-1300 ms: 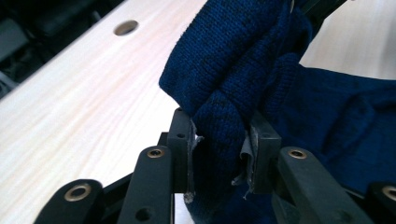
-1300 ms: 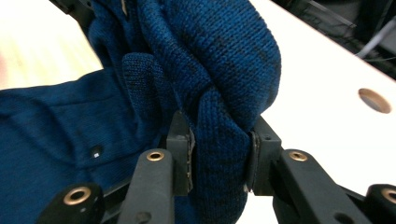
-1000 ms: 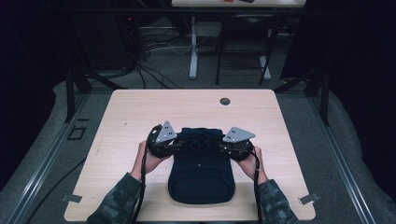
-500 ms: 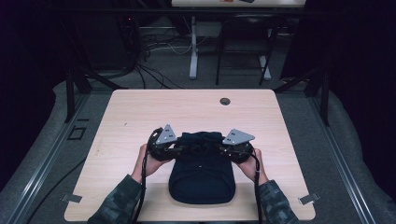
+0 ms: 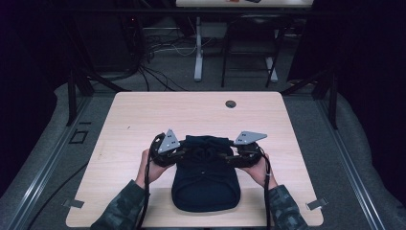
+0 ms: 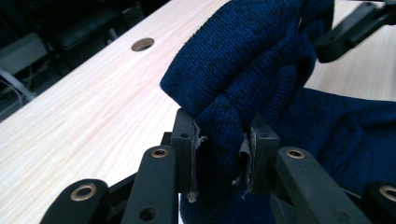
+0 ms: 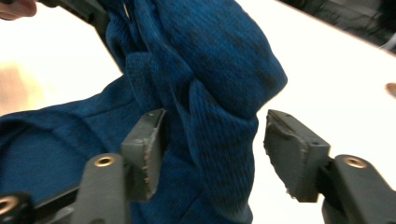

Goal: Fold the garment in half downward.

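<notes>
**Navy knit gathered between two grippers**

High view: a dark blue knitted garment (image 5: pixel 205 184) is lying at the wooden table's (image 5: pixel 143 120) 6 o'clock edge.

Left gripper view: the left gripper (image 6: pixel 219 151) is pinching a ribbed fold.

Right gripper view: the right gripper's (image 7: pixel 212 144) jaws, just opening, are standing apart around bunched knit, one pad touching.

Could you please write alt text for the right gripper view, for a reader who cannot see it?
The right claw stands open around a bunched fold of the dark blue knit garment; its jaws have just been opening, and one pad stands clear of the cloth. Pale wooden table lies behind.
</notes>
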`<state>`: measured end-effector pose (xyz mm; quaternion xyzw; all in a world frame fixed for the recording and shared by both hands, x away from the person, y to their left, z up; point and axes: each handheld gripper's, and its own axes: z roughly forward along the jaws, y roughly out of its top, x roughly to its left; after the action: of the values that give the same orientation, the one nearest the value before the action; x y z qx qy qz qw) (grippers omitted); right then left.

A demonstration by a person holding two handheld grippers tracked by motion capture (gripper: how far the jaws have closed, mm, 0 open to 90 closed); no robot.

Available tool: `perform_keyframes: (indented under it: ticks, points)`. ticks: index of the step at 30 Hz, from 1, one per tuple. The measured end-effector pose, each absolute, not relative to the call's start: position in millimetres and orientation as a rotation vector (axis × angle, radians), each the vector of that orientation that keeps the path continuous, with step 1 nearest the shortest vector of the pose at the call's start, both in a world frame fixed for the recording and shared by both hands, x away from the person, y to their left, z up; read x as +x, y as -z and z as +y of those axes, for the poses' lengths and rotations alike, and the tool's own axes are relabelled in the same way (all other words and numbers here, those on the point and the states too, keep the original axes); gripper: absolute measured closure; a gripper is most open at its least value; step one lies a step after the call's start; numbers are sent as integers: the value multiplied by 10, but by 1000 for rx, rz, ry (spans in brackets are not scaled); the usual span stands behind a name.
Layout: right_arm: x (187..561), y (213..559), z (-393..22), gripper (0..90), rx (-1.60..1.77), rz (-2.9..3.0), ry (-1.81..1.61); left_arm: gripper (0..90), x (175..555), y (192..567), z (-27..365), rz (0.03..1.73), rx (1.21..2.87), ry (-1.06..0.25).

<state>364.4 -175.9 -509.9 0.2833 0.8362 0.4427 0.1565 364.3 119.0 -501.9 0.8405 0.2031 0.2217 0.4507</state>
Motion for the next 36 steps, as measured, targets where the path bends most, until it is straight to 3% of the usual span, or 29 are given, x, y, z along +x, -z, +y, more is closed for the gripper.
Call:
perform_keyframes:
  ticks: [4, 11, 15, 26, 36]
  points:
    - [3676, 5140, -1774, 402, 867, 2432, -1245, 705, 3630, 5023, 1190, 494, 2083, -559]
    - [3668, 5228, -1720, 667, 867, 2382, -1191, 704, 3607, 5016, 1169, 459, 2101, -573]
    - [3637, 5241, -1720, 725, 842, 2318, -1199, 704, 3559, 4976, 1171, 430, 2110, -590]
    - [3490, 5278, -1704, 755, 686, 2233, -1156, 674, 3466, 5050, 1207, 428, 2111, -547]
    - [3371, 5326, -1733, 664, 699, 2336, -1132, 671, 3320, 5162, 1211, 413, 2163, -516]
